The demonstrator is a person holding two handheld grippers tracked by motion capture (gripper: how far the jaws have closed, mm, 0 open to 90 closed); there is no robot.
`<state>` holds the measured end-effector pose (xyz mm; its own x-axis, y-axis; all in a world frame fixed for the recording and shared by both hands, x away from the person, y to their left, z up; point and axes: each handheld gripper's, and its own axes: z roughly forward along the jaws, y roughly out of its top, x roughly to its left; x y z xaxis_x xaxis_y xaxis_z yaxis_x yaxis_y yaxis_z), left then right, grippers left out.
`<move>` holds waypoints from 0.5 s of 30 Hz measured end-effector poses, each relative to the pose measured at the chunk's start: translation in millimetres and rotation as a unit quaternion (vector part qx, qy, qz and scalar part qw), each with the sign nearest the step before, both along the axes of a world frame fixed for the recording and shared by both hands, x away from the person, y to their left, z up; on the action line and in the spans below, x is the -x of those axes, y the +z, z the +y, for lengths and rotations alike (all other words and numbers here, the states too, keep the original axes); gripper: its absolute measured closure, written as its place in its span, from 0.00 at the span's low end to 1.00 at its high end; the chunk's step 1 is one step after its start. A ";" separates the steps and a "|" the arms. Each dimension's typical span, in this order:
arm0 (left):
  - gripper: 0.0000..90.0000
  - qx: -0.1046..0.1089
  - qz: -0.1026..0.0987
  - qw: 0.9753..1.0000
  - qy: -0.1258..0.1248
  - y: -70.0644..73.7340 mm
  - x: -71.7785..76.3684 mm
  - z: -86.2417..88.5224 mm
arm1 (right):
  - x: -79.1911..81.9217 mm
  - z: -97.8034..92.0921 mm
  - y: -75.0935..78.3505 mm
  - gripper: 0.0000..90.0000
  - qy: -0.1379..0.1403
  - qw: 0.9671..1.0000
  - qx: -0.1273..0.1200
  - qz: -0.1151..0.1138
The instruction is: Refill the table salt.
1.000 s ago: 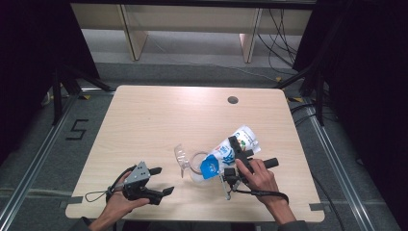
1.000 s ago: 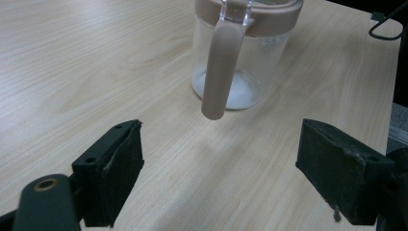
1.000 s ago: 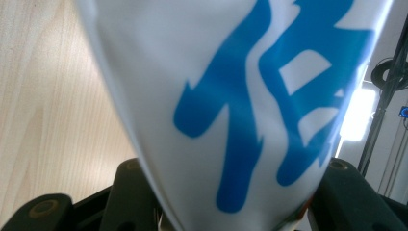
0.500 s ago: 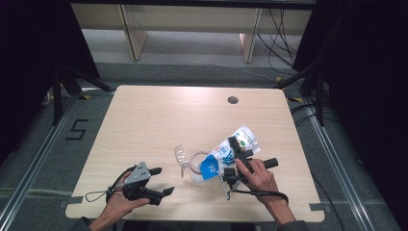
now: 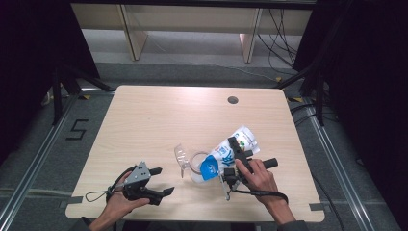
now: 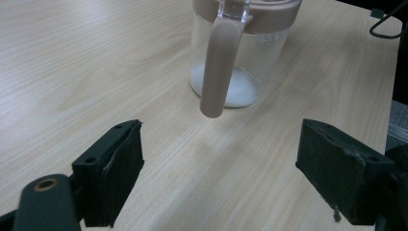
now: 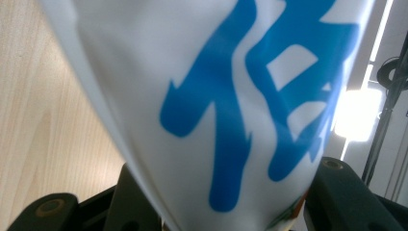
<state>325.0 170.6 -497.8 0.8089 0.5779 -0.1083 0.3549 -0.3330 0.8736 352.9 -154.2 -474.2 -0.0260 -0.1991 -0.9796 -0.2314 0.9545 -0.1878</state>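
Right gripper (image 5: 235,156) clamping tilted bag (image 5: 226,154) (blue print), over jug (image 6: 235,53)

The person's left hand (image 5: 120,199) comes in from the bottom edge near the desk's front left corner, forearm angled up and to the right. It holds the left black two-jaw gripper (image 5: 161,181), topped by a grey three-cornered plate, low over the desk, jaws spread wide apart with nothing between them and pointing right. A cable loops from it beside the wrist. The right hand (image 5: 257,175) reaches in near the front edge, right of centre, wrapped around the right black gripper (image 5: 235,154), whose jaws are clamped, pointing away toward the far edge.
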 end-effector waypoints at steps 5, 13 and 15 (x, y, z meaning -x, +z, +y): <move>0.18 0.000 0.000 1.000 0.000 0.0 0.0 0.0 | 1.3 -0.4 -0.6 0.62 -0.009 1.000 -0.001 0.007; 0.18 0.000 -0.002 1.000 -0.002 -0.1 -0.4 -0.1 | 0.5 -0.4 -0.3 0.62 0.002 1.000 -0.001 -0.003; 0.18 -0.001 -0.001 1.000 -0.002 -0.1 -0.5 0.0 | 0.5 -0.3 -1.0 0.62 0.001 1.000 -0.004 -0.002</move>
